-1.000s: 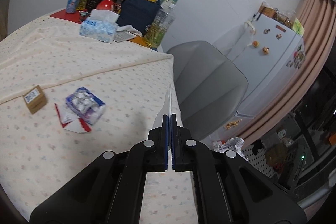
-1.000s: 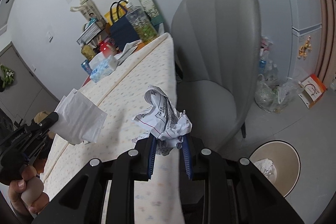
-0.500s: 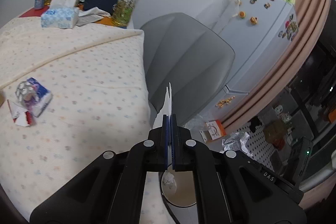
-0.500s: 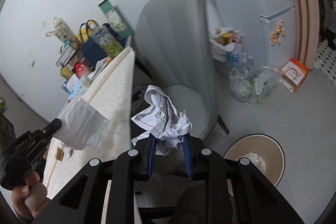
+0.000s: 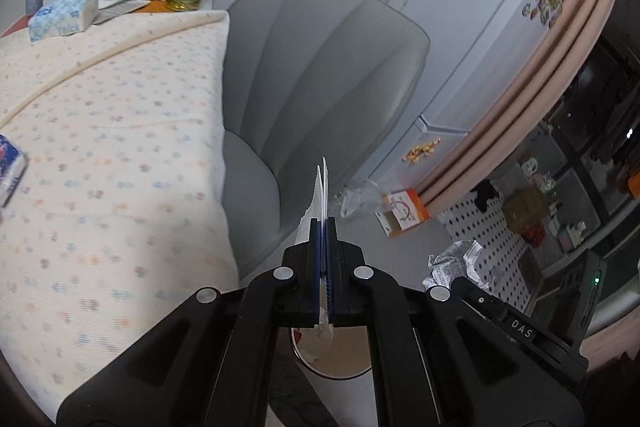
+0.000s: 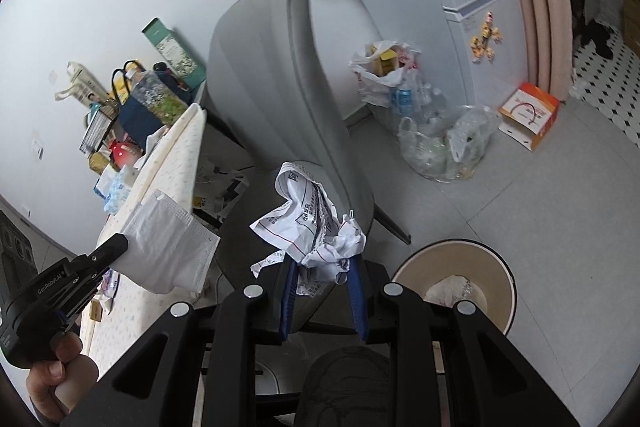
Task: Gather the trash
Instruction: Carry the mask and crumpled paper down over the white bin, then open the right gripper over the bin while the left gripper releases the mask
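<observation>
My left gripper (image 5: pixel 323 223) is shut on a white face mask (image 5: pixel 322 187), seen edge-on; in the right wrist view the mask (image 6: pixel 168 247) hangs flat from the left gripper (image 6: pixel 118 245) beside the table edge. My right gripper (image 6: pixel 324 267) is shut on a crumpled printed paper (image 6: pixel 312 223). A round beige trash bin (image 6: pixel 496 267) with some white trash inside stands on the floor just right of the right gripper. In the left wrist view the bin (image 5: pixel 340 367) lies below the left fingers, and the crumpled paper (image 5: pixel 456 265) shows at the right.
A grey chair (image 5: pixel 320 75) stands between table and bin. The table with a dotted cloth (image 5: pixel 112 147) holds a tissue box (image 5: pixel 64 13), bottle and bags. Plastic bags of bottles (image 6: pixel 432 135), an orange box (image 6: pixel 528 115) and a white fridge (image 5: pixel 480 27) stand beyond.
Both grippers have swung away from the table toward the floor with their loads. The bin has come closer in both views, and the chair fills more of the frame.
</observation>
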The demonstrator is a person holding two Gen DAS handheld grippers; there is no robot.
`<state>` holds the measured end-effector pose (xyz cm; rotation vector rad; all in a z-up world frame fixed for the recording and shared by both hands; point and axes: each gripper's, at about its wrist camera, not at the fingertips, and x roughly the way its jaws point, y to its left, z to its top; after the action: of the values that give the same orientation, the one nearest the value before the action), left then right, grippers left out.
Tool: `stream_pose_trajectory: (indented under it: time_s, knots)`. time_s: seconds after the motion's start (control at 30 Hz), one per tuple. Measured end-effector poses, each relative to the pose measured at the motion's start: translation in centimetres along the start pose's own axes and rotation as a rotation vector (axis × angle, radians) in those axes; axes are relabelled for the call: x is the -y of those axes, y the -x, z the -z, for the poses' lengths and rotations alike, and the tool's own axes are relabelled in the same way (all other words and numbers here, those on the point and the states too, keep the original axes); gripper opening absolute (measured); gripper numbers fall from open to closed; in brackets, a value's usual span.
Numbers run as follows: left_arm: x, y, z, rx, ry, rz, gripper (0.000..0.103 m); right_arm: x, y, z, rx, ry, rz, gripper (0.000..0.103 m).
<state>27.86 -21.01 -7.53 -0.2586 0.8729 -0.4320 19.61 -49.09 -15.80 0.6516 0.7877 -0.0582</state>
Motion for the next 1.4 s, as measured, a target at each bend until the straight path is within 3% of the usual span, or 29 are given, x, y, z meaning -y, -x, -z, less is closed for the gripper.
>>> stream_pose_trajectory:
  time_s: [0.3,0.37,0.43,0.7,0.93,1.4]
  knots:
    - [1.9,-2.3,0.8,-0.045,-0.028,0.001,0.003,1.7,0.0,0.2,0.008,-0.014,0.020,0.027]
    - [2.2,-2.6,1.0,-0.052,-0.032,0.000,0.003,2.0,-0.2,0.3,0.011,-0.016,0.029,0.034]
    - [2.2,-2.8,1.0,-0.056,-0.035,-0.001,0.003,2.4,-0.5,0.5,0.012,-0.031,0.056,0.049]
    - [2.2,-3.3,1.5,-0.075,-0.038,-0.008,0.003,3.5,0.0,0.3,0.044,-0.058,0.088,0.076]
    - [4.1,-4.6,2.3,-0.106,-0.065,0.013,0.003,4.5,1.6,-0.1,0.082,-0.073,0.106,0.082]
    - [9.9,-8.9,4.7,-0.197,-0.146,0.076,0.003,9.9,4.9,-0.1,0.132,-0.132,0.192,0.084]
